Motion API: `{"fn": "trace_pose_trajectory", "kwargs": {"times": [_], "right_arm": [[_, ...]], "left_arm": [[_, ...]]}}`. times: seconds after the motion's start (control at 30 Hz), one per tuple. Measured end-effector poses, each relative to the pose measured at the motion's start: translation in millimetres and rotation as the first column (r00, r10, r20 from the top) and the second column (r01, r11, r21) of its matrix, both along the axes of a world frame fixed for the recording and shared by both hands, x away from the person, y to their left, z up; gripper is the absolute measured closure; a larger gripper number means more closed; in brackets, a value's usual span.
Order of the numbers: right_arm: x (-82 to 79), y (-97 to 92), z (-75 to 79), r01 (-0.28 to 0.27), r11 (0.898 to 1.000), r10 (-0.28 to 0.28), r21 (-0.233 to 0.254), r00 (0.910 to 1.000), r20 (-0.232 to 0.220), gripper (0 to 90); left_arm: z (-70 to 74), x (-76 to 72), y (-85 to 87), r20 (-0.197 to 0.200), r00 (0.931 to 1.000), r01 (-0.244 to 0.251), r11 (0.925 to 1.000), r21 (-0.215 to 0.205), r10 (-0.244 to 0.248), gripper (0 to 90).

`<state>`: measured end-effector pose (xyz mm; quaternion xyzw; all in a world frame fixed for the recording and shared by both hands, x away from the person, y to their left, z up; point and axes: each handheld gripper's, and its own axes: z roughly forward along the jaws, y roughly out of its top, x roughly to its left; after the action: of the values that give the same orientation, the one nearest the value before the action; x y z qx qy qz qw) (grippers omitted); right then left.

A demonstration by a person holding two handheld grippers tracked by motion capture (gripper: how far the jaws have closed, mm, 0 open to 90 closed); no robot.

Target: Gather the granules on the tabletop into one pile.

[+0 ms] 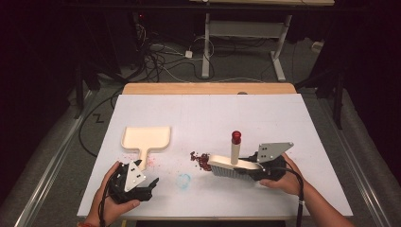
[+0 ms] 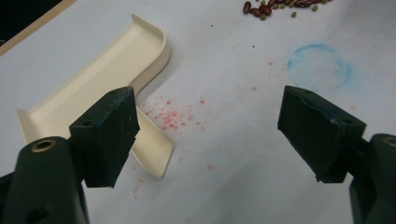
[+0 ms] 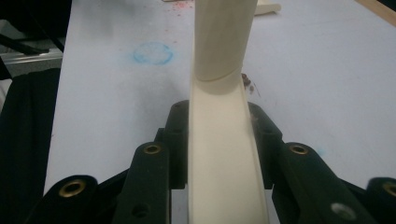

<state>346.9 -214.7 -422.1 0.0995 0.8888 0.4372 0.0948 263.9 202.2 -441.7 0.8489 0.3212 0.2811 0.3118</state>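
Note:
A cream hand brush (image 1: 231, 164) with an upright handle capped in red (image 1: 236, 137) rests bristles-down on the white table cover, just right of a small pile of red and green beans (image 1: 201, 160). My right gripper (image 1: 253, 169) is shut on the brush's cream back. In the right gripper view the jaws clamp that back (image 3: 224, 154) from both sides. A cream dustpan (image 1: 146, 139) lies flat at centre left, handle toward me. My left gripper (image 1: 150, 185) rests near the front edge below the dustpan handle, open and holding nothing. In the left gripper view the dustpan (image 2: 93, 88) lies just beyond its left jaw.
A faint blue ring (image 1: 183, 179) is drawn on the cover between the grippers, and pink specks (image 2: 173, 116) lie beside the dustpan handle. The table's wooden edge (image 1: 208, 88) runs along the back. Cables and a desk frame (image 1: 246, 42) stand on the floor beyond.

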Motion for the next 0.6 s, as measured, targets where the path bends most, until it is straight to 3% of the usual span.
{"fn": "trace_pose_trajectory", "kwargs": {"times": [0.23,0.4,0.53,0.6], "right_arm": [[12.6,21.2,2.4,-0.016,1.000,0.016,0.013,0.9998,0.006,67.0],[11.5,24.7,4.4,-0.016,1.000,0.016,0.014,0.9999,0.006,67.0],[7.5,16.5,11.7,0.020,0.998,-0.021,0.059,0.9998,0.001,67.0],[4.1,12.0,18.0,0.074,0.992,-0.074,0.098,0.9972,-0.008,67.0]], "left_arm": [[-0.1,-0.7,2.0,0.000,1.0000,-0.004,1.0000,-0.005,0.004,19.7],[0.0,-1.8,3.2,-0.001,1.0000,-0.004,1.0000,-0.003,0.004,19.6],[0.3,-2.9,3.9,0.002,1.0000,-0.008,1.0000,-0.005,0.008,19.7],[0.6,-3.5,3.9,0.002,1.0000,-0.007,1.0000,-0.006,0.007,19.7]]}}
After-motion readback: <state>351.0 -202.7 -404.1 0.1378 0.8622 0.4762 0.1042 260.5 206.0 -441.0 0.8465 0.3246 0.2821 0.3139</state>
